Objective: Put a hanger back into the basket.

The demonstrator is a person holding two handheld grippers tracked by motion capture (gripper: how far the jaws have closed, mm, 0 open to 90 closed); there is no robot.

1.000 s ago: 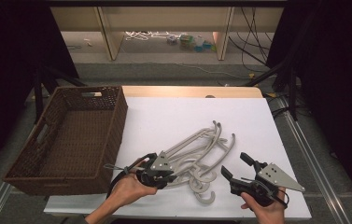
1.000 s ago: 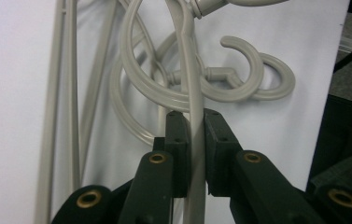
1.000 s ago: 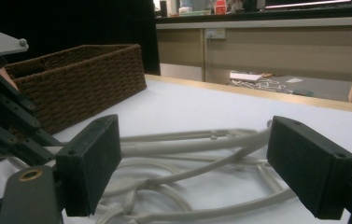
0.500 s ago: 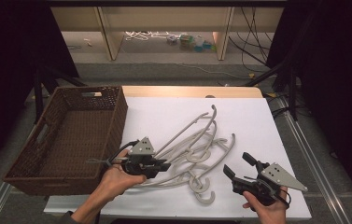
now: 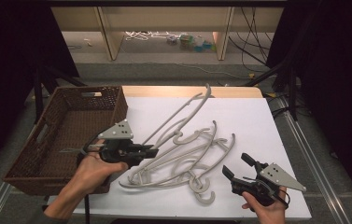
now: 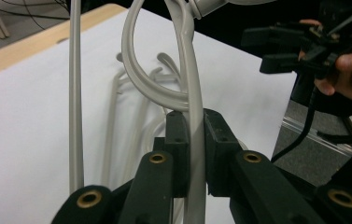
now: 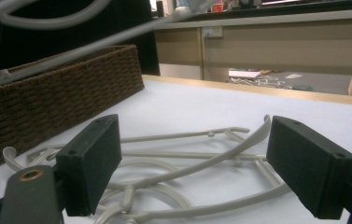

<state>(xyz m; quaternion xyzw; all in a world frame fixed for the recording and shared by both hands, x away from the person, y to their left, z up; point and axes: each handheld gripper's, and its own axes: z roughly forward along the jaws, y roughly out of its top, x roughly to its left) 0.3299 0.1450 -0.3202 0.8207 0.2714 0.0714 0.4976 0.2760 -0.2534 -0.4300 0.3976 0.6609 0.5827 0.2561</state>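
I look out past the white table (image 5: 257, 116), with its pale wooden far edge, to a grey floor (image 5: 173, 70) strewn with cables (image 5: 253, 46). Beyond stands a beige shelf unit (image 5: 164, 18), lit from within and holding what may be small bottles. Darkness closes both sides.

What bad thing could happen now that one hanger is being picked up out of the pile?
The left gripper pinches only a thin bar of the lifted hanger, so the hanger could twist or slip out. It rises from a tangled pile of hangers, so a hook might snag and drag others along. The long hanger could also bump the rim of the wicker basket nearby. The right gripper is open, holding nothing down.
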